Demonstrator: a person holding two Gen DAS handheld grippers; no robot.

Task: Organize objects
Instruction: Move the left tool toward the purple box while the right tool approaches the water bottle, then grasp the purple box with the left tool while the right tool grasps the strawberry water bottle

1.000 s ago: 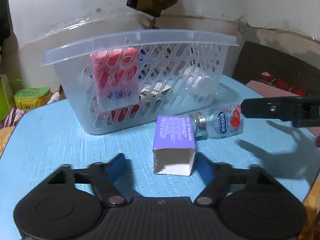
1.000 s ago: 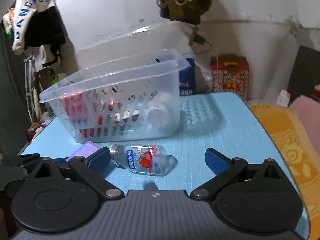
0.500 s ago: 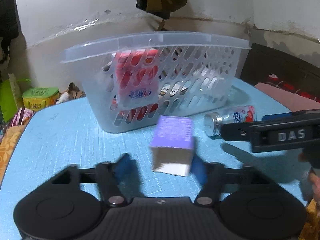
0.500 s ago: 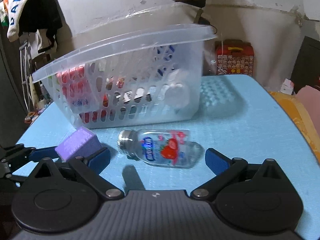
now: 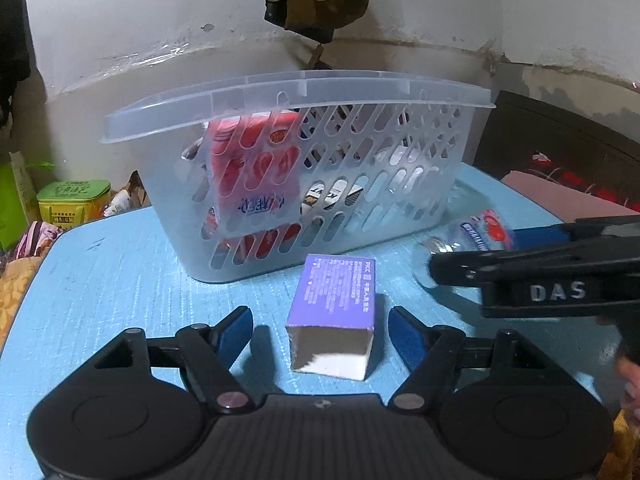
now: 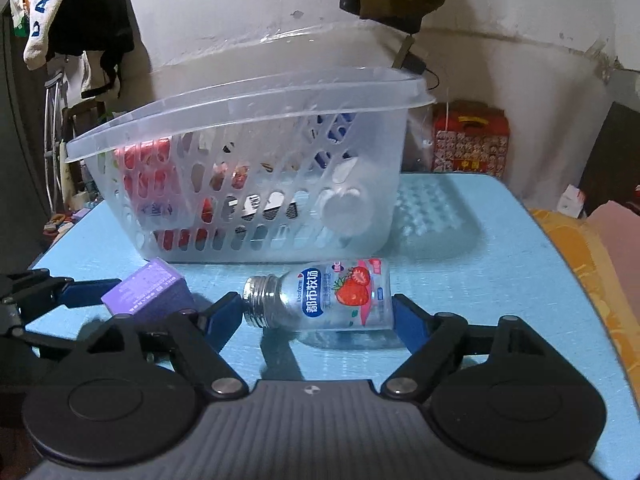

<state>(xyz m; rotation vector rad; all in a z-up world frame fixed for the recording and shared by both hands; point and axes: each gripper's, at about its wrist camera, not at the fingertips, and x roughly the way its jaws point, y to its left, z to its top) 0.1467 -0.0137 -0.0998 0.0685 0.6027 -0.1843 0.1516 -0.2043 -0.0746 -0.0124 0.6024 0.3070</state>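
Observation:
A purple box (image 5: 334, 312) lies on the blue table between the open fingers of my left gripper (image 5: 320, 330), with a gap on each side. It also shows in the right wrist view (image 6: 146, 292). A clear strawberry-label bottle (image 6: 332, 300) lies on its side between the open fingers of my right gripper (image 6: 316, 318). The right finger touches its base. The bottle shows partly in the left wrist view (image 5: 476, 236), behind the right gripper's finger (image 5: 532, 284). A clear slotted basket (image 5: 280, 92) holding a red pack (image 5: 256, 176) and other items stands just behind both.
A green tin (image 5: 74, 200) and clutter sit past the table's left edge. A red patterned box (image 6: 472, 136) stands behind the table at the right. An orange cloth (image 6: 576, 256) lies along the right edge. A bag (image 5: 316, 0) hangs on the wall.
My right gripper has moved forward and its fingers now straddle the bottle. My left gripper has backed a little from the purple box, which lies straight between its fingers.

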